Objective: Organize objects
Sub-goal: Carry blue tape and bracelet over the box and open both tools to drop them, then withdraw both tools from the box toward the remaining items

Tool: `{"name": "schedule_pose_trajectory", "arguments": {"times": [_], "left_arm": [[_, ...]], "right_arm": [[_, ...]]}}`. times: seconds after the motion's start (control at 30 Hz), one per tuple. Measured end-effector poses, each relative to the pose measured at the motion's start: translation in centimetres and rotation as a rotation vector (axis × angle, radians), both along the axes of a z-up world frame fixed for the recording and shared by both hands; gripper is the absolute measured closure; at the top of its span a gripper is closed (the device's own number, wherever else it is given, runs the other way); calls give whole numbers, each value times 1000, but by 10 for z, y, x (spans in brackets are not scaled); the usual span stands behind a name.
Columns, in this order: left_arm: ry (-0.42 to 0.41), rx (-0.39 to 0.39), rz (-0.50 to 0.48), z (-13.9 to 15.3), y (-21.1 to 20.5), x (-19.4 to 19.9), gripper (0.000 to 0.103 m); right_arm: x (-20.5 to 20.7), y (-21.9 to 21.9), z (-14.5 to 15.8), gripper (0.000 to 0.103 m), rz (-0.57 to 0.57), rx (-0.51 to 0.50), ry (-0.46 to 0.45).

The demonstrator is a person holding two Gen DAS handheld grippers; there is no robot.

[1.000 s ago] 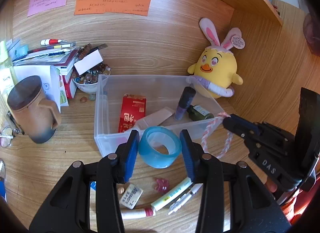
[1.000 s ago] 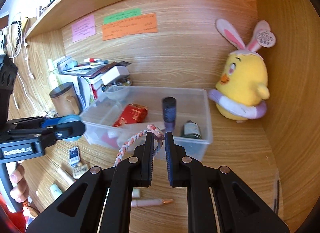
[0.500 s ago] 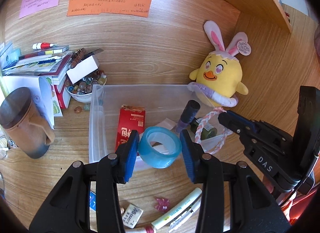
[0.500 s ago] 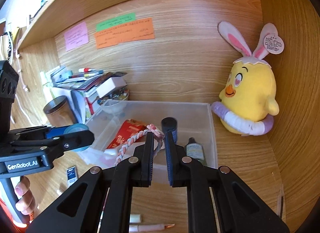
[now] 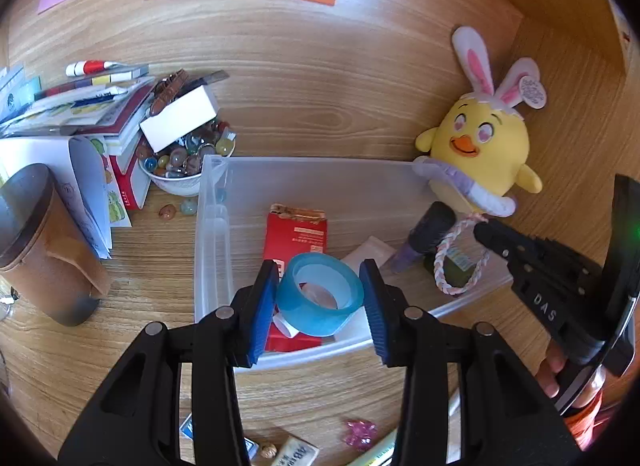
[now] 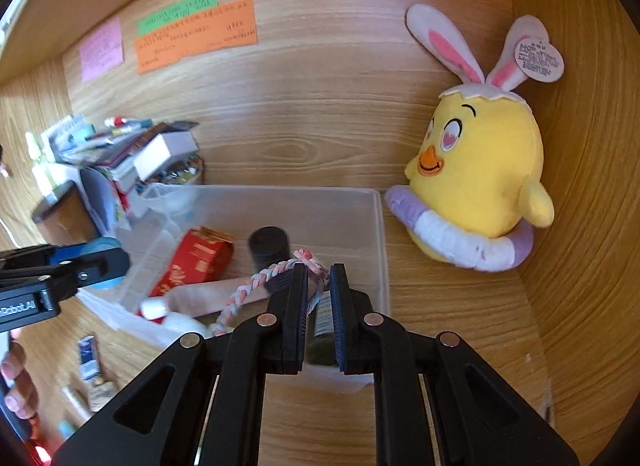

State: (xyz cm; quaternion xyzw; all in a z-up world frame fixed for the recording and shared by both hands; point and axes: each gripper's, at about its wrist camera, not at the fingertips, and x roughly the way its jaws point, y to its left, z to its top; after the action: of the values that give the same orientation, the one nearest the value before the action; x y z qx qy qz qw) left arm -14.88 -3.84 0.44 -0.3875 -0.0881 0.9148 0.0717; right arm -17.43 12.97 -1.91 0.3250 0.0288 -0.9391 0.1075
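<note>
My left gripper (image 5: 320, 282) is shut on a blue tape roll (image 5: 320, 294), held between the blue pads above the front of a clear plastic bin (image 5: 212, 234). My right gripper (image 6: 319, 272) is shut on a pink-and-white braided cord (image 6: 256, 280). The cord's loop (image 5: 442, 266) hangs over the bin's right end. Inside the bin lie a red box (image 5: 296, 242), a dark bottle with a black cap (image 5: 430, 229), a small green bottle (image 6: 322, 318) and a beige strip (image 5: 370, 252). In the right wrist view the left gripper (image 6: 116, 262) enters from the left with the tape roll (image 6: 102, 244).
A yellow chick plush (image 5: 480, 157) sits against the right wall beside the bin. A bowl of marbles (image 5: 184, 161), stacked books (image 5: 92, 113) and a brown lidded mug (image 5: 44, 242) crowd the left. A pink gem (image 5: 360, 428), an eraser and pens lie on the desk in front.
Both grippers have moved forward toward the back wall. The tape roll went from in front of the bin to above its inside, and the cord loop now hangs over the bin's right end.
</note>
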Motion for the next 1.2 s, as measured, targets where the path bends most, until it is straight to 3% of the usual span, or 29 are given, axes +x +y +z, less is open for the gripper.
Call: {"name": "schedule_pose_trajectory", "arguments": {"times": [0.6,0.7,0.8,0.87,1.0,1.2], "left_arm": [[-28,-72,12,-21,3,-18,61],[-29,-77,12,-21,4,-19,57],[-17,-81,19,-18,4,-16,45],[-5,-86,21,-15,5,-14,38],[15,-86,16,-6,7,-5,31],[49,-127,23,5,13,13,11]], "right_arm": [[-18,-6,-19,93,40,9,-84],[-16,-8,-19,91,52,8,-97],[-12,-8,-17,77,57,9,-93],[-9,-8,-15,61,52,15,-80],[2,-4,-9,51,58,12,-59],[18,-1,0,38,70,9,-33]]}}
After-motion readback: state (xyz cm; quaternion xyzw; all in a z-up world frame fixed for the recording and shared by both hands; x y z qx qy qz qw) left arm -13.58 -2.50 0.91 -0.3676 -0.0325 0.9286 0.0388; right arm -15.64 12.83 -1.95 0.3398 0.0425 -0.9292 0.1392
